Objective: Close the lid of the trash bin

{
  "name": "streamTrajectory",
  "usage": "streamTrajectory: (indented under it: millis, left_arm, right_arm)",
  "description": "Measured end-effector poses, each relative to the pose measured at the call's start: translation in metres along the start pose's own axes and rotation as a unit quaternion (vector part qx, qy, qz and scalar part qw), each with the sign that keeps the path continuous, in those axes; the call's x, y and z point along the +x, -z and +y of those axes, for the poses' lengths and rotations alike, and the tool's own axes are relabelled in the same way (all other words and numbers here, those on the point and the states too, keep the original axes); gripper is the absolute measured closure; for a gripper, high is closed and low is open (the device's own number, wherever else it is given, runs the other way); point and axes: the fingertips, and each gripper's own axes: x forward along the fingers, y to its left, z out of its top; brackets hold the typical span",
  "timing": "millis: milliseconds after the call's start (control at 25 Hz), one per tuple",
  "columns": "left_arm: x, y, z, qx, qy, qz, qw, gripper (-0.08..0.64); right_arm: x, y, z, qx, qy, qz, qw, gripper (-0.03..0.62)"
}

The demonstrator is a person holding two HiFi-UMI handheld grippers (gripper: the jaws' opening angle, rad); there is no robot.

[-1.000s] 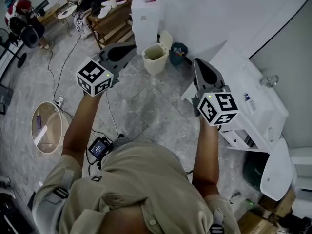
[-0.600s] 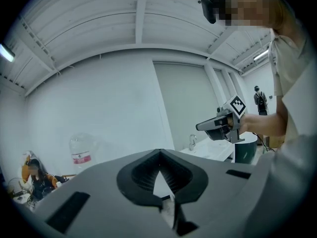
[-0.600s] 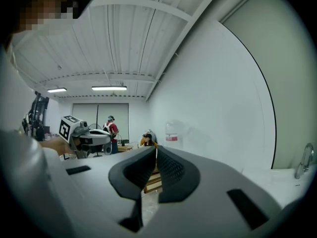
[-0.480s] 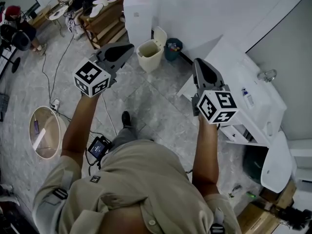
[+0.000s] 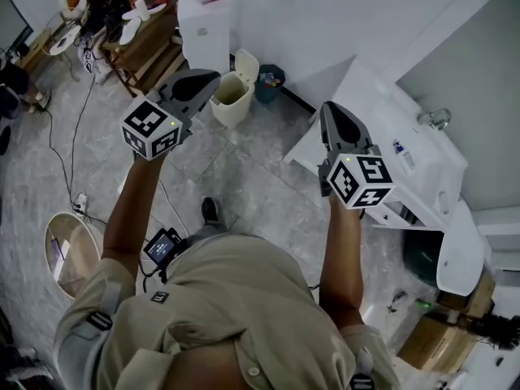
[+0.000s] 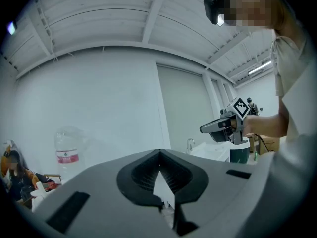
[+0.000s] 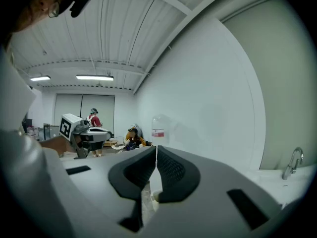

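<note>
We hold the left tongs (image 5: 214,76) and right tongs (image 5: 327,107) out ahead of us, both pressed together and empty. Farther off, the cream trash bin (image 5: 228,104) stands on the floor by the wall, its lid (image 5: 246,65) upright. We judge this the approach: next we step closer and tip the lid down.

The trash bin (image 5: 230,97), far on the floor, is cream, and its lid (image 5: 246,65) is the same cream. The smaller bin (image 5: 269,78) just right of it is dark teal. The floor (image 5: 244,185) is grey with pale marbled veining. The left claw (image 5: 211,77) and right claw (image 5: 329,108) are mid-grey, and their marker cubes (image 5: 152,127) bear black-and-white squares. The person's shirt (image 5: 236,299) is khaki. The water dispenser (image 5: 201,27) is white with a red mark near its top.
</note>
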Motion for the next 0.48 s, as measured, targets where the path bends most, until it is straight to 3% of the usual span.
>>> streamTrajectory:
  millis: [480]
  left_arm:
    - [0.046,0.035,0.109,-0.015,0.058,-0.002,0.9982,0.546]
  right_arm:
    - [0.105,0.005,0.002,0.009,0.053,0.022,0.998,0.566]
